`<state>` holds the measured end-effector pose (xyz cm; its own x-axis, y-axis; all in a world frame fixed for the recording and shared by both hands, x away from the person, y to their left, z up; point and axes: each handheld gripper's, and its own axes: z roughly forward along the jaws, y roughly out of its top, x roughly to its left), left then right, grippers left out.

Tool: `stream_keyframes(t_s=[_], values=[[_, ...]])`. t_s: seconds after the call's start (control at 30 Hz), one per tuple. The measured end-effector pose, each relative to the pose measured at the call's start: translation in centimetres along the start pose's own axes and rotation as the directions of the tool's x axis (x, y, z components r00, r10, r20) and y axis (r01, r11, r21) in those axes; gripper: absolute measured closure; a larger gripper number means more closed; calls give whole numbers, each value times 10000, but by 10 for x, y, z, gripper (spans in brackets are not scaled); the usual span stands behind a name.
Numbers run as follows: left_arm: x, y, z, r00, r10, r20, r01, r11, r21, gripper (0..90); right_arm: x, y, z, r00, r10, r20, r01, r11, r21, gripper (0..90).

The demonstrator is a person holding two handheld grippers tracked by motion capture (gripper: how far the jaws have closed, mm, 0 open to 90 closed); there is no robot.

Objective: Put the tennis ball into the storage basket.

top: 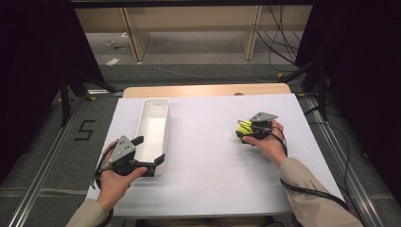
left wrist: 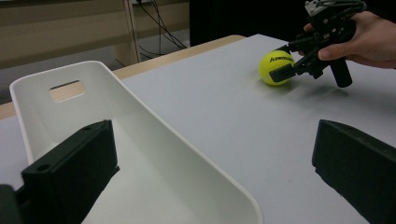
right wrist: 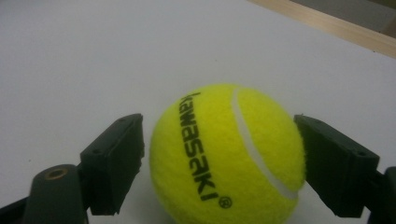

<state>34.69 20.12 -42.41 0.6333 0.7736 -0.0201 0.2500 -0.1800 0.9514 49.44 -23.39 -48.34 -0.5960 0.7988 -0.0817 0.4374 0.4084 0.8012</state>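
The yellow tennis ball sits on the white table right between the spread jaws of the right gripper, the one on the seam side at the felt or a hair off it, the other showing a thin gap, so this gripper is released and needs only to squeeze. The left gripper is far off across the table, also gaping wide, its jaws straddling the near end wall of the long white bin, whose long axis runs away from the person
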Motion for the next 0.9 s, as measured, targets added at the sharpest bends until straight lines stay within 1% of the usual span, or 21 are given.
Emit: stream_keyframes(t_s=[0.17, 0.63, 0.77, 0.9], values=[[0, 0, 0, 10000, 8, -1, -8, 10000, -1, 0, -1, 0, -1, 9999, 94, 78, -93, 9999, -57, 255], [0, 0, 0, 10000, -18, -20, 18, 10000, -17, 0, -1, 1, -2, 9999, -52, 93, 52, 10000, 22, 270], [1, 0, 0, 10000, -23, -16, 23, 10000, -28, 0, -1, 2, -4, 9999, 50, 131, -49, 9999, -117, 272], [0, 0, -1, 10000, -55, -26, 55, 10000, -41, 0, -1, 3, -5, 9999, 42, 155, -40, 9998, -175, 273]])
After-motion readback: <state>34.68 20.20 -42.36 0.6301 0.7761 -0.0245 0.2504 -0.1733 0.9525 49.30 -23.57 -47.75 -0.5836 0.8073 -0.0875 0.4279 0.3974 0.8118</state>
